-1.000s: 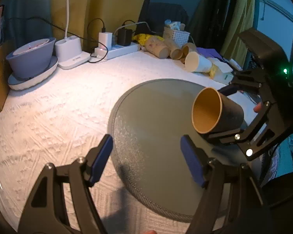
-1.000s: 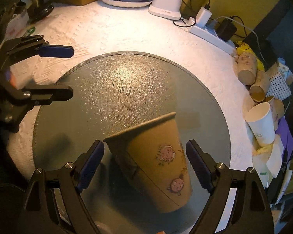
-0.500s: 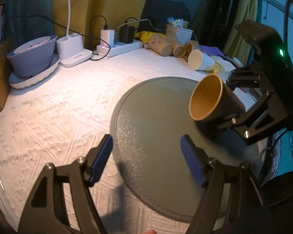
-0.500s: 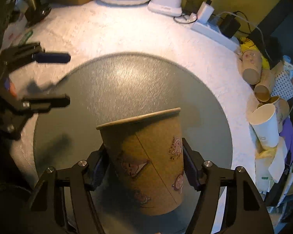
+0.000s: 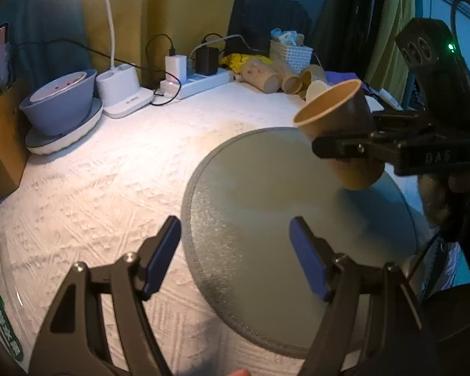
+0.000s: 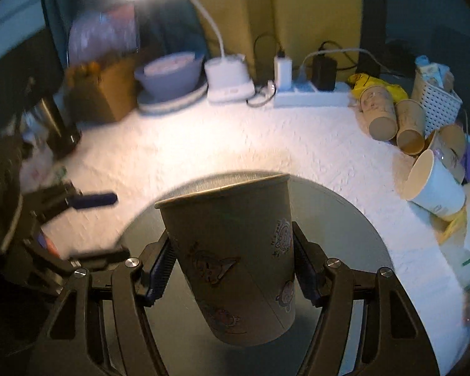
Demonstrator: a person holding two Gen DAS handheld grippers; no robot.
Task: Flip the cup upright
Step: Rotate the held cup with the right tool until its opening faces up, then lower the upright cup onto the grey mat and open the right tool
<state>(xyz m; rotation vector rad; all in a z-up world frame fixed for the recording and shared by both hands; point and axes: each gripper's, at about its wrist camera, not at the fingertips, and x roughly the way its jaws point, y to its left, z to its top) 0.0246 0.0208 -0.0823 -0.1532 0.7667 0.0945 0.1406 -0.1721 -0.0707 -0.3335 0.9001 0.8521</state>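
Note:
A brown paper cup (image 6: 235, 257) with cartoon prints is held in my right gripper (image 6: 232, 269), whose jaws are shut on its sides. The cup is nearly upright, mouth up and tilted a little, just above the round grey mat (image 6: 354, 238). In the left wrist view the cup (image 5: 338, 125) hangs over the mat's (image 5: 266, 206) far right part, gripped by the right gripper (image 5: 347, 148). My left gripper (image 5: 235, 253) is open and empty at the mat's near left edge.
Several paper cups (image 6: 391, 119) lie at the back right beside a white basket (image 6: 435, 103). A white cup (image 6: 435, 185) lies near the mat. A power strip (image 5: 200, 80), lamp base (image 5: 122, 94) and blue bowl (image 5: 59, 103) stand at the back. A cardboard box (image 5: 0, 156) is at left.
The right gripper closed on the cup, lifted it off the mat and turned it from lying on its side to nearly upright. The left gripper stayed open and drew back slightly.

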